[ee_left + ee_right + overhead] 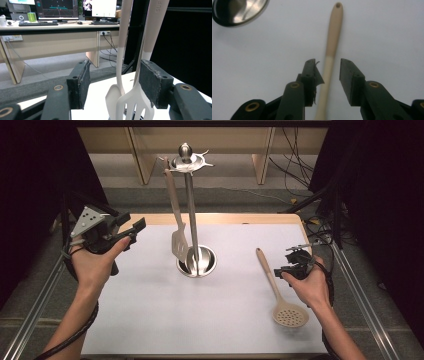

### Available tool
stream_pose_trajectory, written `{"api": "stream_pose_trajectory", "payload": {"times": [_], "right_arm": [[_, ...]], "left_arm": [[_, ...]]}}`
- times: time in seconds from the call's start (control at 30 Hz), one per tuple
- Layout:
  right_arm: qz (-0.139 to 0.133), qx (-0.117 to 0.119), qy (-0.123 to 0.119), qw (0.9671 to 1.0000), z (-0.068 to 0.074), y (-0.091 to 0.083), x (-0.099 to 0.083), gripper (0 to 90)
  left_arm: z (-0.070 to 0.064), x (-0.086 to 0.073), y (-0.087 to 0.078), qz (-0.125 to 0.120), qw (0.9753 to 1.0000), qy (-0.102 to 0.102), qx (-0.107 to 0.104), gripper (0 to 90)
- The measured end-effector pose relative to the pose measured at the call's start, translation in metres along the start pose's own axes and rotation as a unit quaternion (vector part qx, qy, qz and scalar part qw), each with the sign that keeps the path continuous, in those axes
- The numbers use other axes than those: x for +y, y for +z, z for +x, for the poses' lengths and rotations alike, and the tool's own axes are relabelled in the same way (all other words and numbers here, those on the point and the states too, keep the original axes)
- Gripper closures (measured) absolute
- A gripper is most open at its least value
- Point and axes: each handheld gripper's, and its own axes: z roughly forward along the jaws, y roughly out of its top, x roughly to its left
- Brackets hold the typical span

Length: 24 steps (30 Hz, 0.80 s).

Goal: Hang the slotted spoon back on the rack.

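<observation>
Low on the right of the high view, the right gripper [296, 265] sits just beside the handle of a slotted spoon [276, 290] that lies flat on the white table [150, 315]. The spoon's round head with holes is nearest the person, and its long handle points up and a bit left in the frame, toward the stand. In the right gripper view the jaws are spread apart with the handle [331, 50] running straight up between them — one pad on each side, not yet squeezing. The handle lines up with the way the gripper points, so a squeeze looks like the next job. The spoon's head is cut off below that view.

Farther up, at the left of the high view, the left gripper [131, 232] is held up in the air, jaws open and holding nothing. It is well apart from the spoon, so the right hand is the near one.

In the middle stands a shiny stand [192, 220] with a spatula [176, 215] hanging from its top. The left gripper view seems to show two tools hanging there — hard to be sure.
</observation>
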Motion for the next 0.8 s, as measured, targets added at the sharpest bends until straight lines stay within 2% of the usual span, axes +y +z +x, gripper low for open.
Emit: {"api": "stream_pose_trajectory", "payload": {"times": [0.03,0.07,0.1,0.17,0.23,0.3,0.33,0.37,0.4,0.43,0.47,0.5,0.7,0.73,0.77,0.8], "right_arm": [[0.010,-0.002,0.002,0.9999,-0.001,0.000,-0.001,67.5],[0.026,-0.022,0.008,0.9994,-0.001,0.001,-0.002,67.6],[0.045,-0.027,0.031,0.9981,-0.001,0.001,-0.003,67.7],[0.061,-0.030,0.032,0.9972,-0.004,0.004,-0.005,67.6],[0.086,-0.030,0.036,0.9952,-0.007,0.008,-0.007,67.5],[0.098,-0.032,0.047,0.9935,-0.007,0.012,-0.006,67.5],[0.101,-0.029,0.039,0.9937,-0.008,0.013,-0.006,67.4],[0.109,-0.028,0.054,0.9922,-0.006,0.015,-0.003,67.4],[0.111,-0.024,0.049,0.9923,-0.006,0.016,-0.002,67.4],[0.127,-0.022,0.065,0.9896,-0.003,0.020,0.000,67.4],[0.122,-0.023,0.032,0.9917,-0.006,0.023,0.002,67.4],[0.137,-0.023,0.042,0.9895,-0.005,0.027,0.005,67.3],[0.166,-0.012,0.034,0.9854,-0.004,0.041,0.012,67.6],[0.168,-0.010,0.026,0.9854,-0.004,0.044,0.012,67.7],[0.176,-0.007,0.029,0.9840,-0.004,0.046,0.013,67.7],[0.176,-0.012,0.028,0.9839,-0.003,0.047,0.013,67.6]], "left_arm": [[0.001,-0.001,0.002,-0.001,1.0000,-0.004,-0.002,41.3],[0.002,-0.001,0.004,0.000,1.0000,-0.005,-0.003,41.3],[0.003,-0.002,0.004,0.002,1.0000,-0.004,-0.004,41.3],[0.004,-0.005,0.005,0.003,0.9999,-0.011,-0.006,41.3],[0.006,-0.007,0.006,0.009,0.9999,-0.006,-0.012,41.3],[0.007,-0.008,0.005,0.010,0.9998,-0.008,-0.013,41.3],[0.007,-0.008,0.004,0.010,0.9998,-0.008,-0.012,41.3],[0.008,-0.007,0.004,0.010,0.9998,-0.009,-0.013,41.1],[0.008,-0.006,0.003,0.008,0.9998,-0.012,-0.011,41.1],[0.008,-0.006,0.002,0.006,0.9999,-0.012,-0.010,41.0],[0.008,-0.005,0.002,0.006,0.9999,-0.012,-0.009,41.1],[0.008,-0.005,0.001,0.006,0.9999,-0.012,-0.009,41.0],[0.009,-0.006,0.003,0.008,0.9998,-0.014,-0.009,41.0],[0.009,-0.006,0.003,0.009,0.9998,-0.012,-0.010,41.0],[0.008,-0.006,0.004,0.010,0.9998,-0.012,-0.011,40.9],[0.008,-0.007,0.004,0.012,0.9998,-0.013,-0.011,40.9]]}}
